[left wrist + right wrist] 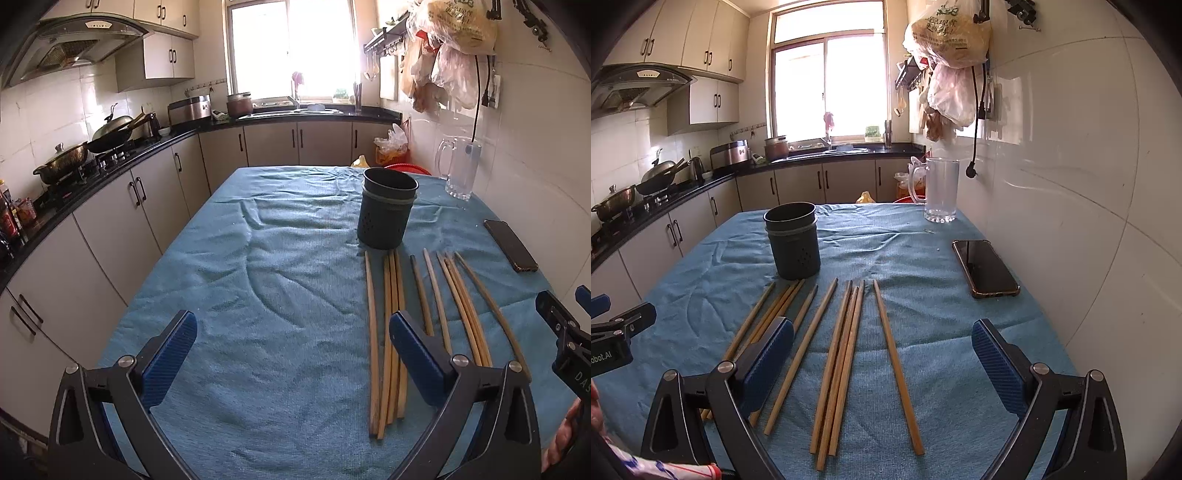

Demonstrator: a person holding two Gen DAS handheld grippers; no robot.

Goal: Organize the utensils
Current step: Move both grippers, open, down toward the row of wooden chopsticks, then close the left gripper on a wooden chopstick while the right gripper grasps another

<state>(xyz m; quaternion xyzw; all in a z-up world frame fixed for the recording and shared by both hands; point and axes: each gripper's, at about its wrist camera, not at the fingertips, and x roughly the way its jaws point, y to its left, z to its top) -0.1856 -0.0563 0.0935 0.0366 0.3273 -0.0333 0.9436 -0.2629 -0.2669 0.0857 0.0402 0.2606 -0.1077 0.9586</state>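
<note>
Several wooden chopsticks (391, 332) lie side by side on the blue cloth, pointing toward a dark green perforated utensil holder (386, 212). The holder stands upright and looks empty. In the right wrist view the chopsticks (842, 365) fan out in front of the holder (793, 240). My left gripper (291, 328) is open and empty above the cloth, its right finger over the leftmost chopsticks. My right gripper (882, 339) is open and empty above the chopsticks. The right gripper also shows at the left wrist view's right edge (569, 321).
A black phone (984, 267) lies on the cloth at the right. A clear glass mug (940, 190) stands at the far right corner by the tiled wall. The table cloth (258, 277) is wrinkled. Kitchen counters with pots run along the left and back.
</note>
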